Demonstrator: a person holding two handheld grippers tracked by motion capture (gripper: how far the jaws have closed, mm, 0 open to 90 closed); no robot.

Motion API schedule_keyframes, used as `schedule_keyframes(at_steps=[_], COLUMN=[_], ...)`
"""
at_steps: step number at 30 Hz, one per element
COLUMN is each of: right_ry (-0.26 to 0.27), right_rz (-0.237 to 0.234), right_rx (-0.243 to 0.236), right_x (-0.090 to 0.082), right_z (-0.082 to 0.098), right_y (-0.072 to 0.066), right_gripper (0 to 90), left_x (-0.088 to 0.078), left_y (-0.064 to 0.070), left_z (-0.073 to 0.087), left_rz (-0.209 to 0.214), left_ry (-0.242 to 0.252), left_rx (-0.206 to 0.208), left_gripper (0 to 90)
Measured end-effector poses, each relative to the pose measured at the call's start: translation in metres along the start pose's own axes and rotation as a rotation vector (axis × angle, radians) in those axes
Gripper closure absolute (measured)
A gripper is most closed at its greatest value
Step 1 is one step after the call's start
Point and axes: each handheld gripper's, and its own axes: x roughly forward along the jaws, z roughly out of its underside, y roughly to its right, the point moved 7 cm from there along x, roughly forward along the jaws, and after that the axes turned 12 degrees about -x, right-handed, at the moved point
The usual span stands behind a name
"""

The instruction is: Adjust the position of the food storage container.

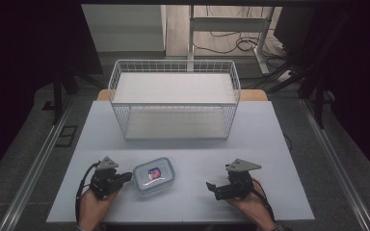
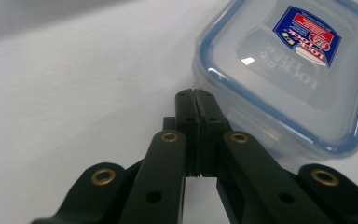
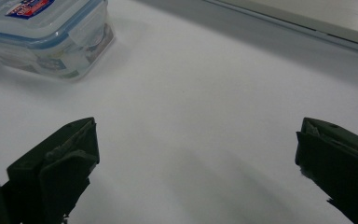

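Closed on nothing, the left gripper (image 2: 196, 100) beside the lidded food container (image 1: 153, 175) could shove it across the desk (image 1: 270, 139), while the right gripper (image 3: 196, 154) gapes wide apart.

both hands are bare. the left gripper (image 1: 125, 177) is matte black, with a grey three-cornered plate on top and a black cable trailing from it. its black arms carry brass-ringed holes and plain round ones. the right gripper (image 1: 213, 188) is the same black build, with its own grey plate and a cable. its jaws are thick black blocks with rough, worn edges on the pads.
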Motion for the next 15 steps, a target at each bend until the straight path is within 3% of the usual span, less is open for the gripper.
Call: schedule_keyframes(at_steps=[2,5,8,10,11,14,15], right_ry=[-0.01,-0.013,-0.026,-0.029,-0.035,-0.03,-0.029], right_rz=[-0.007,-0.025,-0.038,-0.048,-0.053,-0.074,-0.08], right_rx=[0.001,0.014,-0.004,-0.009,-0.009,-0.009,-0.009], right_x=[0.001,0.001,0.0,0.0,0.001,0.004,0.007], right_z=[-0.001,-0.006,-0.01,-0.01,-0.012,-0.014,-0.017], right_y=[0.0,0.0,-0.002,-0.003,-0.003,-0.003,-0.002], right_gripper=[0.0,10.1,26.3,30.2,40.6,46.5,53.6], left_x=[0.002,0.011,0.019,0.022,0.024,0.033,0.038], left_y=[0.002,0.01,0.015,0.017,0.019,0.023,0.026], left_z=[-0.003,-0.009,-0.017,-0.02,-0.022,-0.028,-0.032], left_rz=[0.009,0.043,0.054,0.059,0.063,0.079,0.086], left_ry=[0.004,0.001,0.002,0.003,0.006,0.009,0.01], left_rx=[0.0,-0.001,0.008,0.009,0.009,0.002,0.004], left_gripper=[90.0,90.0,90.0,90.0,90.0,90.0,90.0])
